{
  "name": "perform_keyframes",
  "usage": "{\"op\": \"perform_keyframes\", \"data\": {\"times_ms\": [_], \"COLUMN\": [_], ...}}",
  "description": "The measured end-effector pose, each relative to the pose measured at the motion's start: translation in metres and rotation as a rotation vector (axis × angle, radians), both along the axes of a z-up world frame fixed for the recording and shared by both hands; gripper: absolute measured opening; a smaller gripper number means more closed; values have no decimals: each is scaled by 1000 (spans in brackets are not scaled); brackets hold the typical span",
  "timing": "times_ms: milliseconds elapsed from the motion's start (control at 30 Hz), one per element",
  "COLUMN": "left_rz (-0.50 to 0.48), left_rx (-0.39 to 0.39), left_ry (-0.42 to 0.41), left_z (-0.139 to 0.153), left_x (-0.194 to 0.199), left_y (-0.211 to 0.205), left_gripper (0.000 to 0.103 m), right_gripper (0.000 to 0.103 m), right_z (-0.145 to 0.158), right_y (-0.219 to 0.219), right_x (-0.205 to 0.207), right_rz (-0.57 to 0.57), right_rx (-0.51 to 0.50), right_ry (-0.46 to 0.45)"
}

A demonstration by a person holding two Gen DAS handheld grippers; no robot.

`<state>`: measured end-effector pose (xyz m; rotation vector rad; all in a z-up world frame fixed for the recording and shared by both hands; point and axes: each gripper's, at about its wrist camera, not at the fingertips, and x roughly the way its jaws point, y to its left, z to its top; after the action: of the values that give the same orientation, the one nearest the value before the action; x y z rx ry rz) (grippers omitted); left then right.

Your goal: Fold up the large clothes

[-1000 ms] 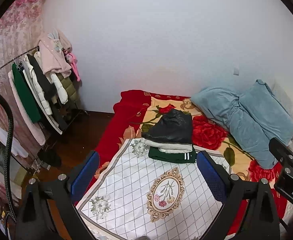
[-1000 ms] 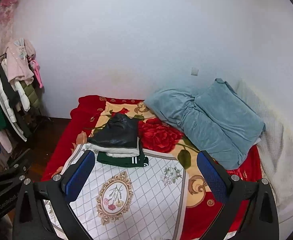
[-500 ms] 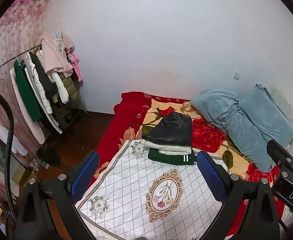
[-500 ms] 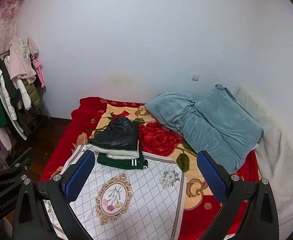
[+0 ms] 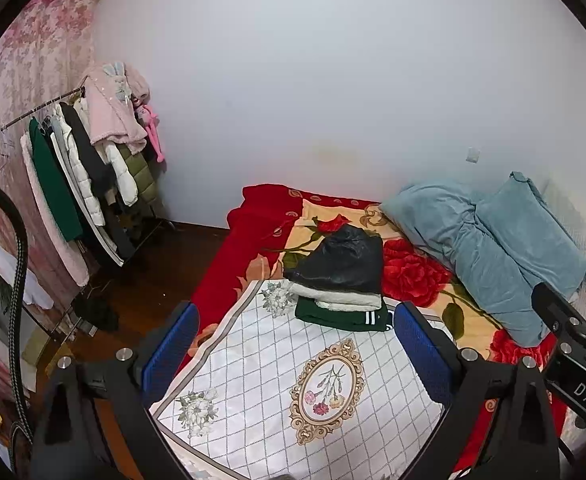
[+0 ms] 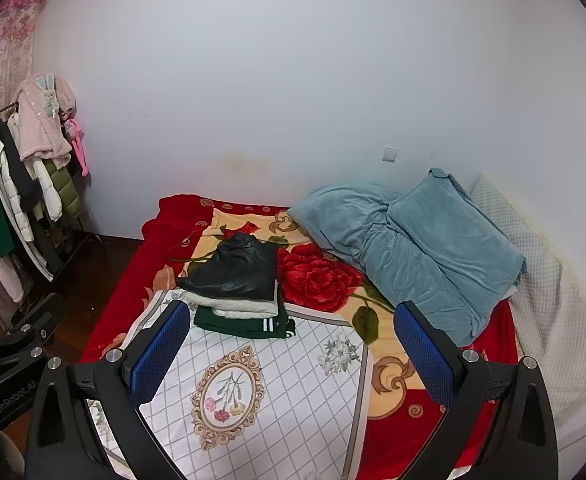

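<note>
over the last second we have drawn both views up and back a little from the bed, so with the left gripper [image 5: 295, 354] and right gripper [image 6: 291, 354] spread apart and empty, the folded stack [image 6: 235, 290] looks finished, resting on the white cloth [image 6: 277, 396].

Left gripper [image 5: 295, 350] and right gripper [image 6: 291, 350] hover, fingers [image 6: 423, 354] spread.

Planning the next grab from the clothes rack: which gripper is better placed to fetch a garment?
Probably left: the left gripper sits nearer the clothes rack, which looms larger in its view. Both jaws are open and empty.
</note>
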<state>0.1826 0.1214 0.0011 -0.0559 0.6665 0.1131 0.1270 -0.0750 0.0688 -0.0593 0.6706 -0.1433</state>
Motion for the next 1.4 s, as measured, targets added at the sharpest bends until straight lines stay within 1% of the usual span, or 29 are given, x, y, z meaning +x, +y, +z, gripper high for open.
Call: {"op": "perform_keyframes", "data": {"times_ms": [333, 1067, 1400], "left_rz": [5, 11, 15], "left_rx": [2, -10, -3], "left_ry": [-11, -5, -3], "left_z": [3, 3, 2], "left_x": [-1, -7, -9], "left_y": [-2, -1, -2], "left_gripper": [100, 100, 100], "right_gripper": [103, 103, 103], "right_z": [0, -1, -1], "right_y": [-1, 0, -2], "right_x": [-1, -3, -6], "right_rz": [2, 12, 9], "right_rx": [3, -2, -8], "right_ry": [4, 4, 4]}}
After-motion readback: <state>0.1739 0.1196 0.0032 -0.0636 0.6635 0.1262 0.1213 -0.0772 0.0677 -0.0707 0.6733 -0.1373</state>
